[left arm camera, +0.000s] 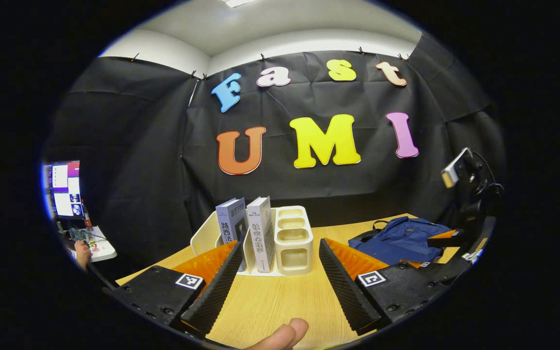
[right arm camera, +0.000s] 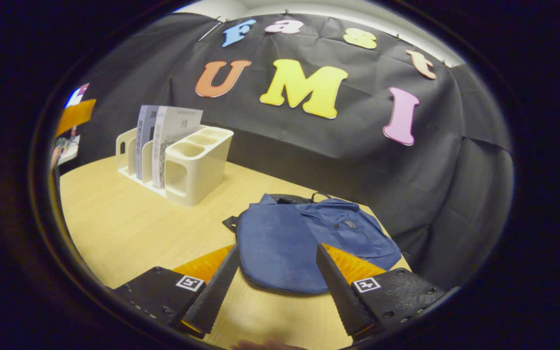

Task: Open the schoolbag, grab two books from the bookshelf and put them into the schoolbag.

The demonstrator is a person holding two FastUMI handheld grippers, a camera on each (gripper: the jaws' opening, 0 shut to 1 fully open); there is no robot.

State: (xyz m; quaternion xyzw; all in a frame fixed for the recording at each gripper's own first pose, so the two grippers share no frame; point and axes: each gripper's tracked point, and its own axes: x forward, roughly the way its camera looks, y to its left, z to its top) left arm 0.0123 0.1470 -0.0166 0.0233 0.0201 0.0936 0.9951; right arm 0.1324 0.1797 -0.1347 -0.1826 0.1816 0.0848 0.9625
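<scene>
My left gripper (left arm camera: pixel 280 287): jaws wide, holding nothing, bare desk (left arm camera: pixel 270 301) ahead, bookshelf (left arm camera: pixel 280 243) w/ two books (left arm camera: pixel 248 231) beyond. Right gripper (right arm camera: pixel 275 287): jaws wide, empty, over schoolbag (right arm camera: pixel 299 243) lying flat nr desk edge; zip state hard to tell.

Wooden table (left arm camera: pixel 270 301), black cloth wall (left arm camera: pixel 129 146), monitor (left arm camera: pixel 63 188)

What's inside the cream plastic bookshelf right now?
Two upright books, a dark blue-grey book and a white book, stand in the slots of the cream plastic bookshelf. Its square cups look empty at the top; their bottoms are hidden.
</scene>
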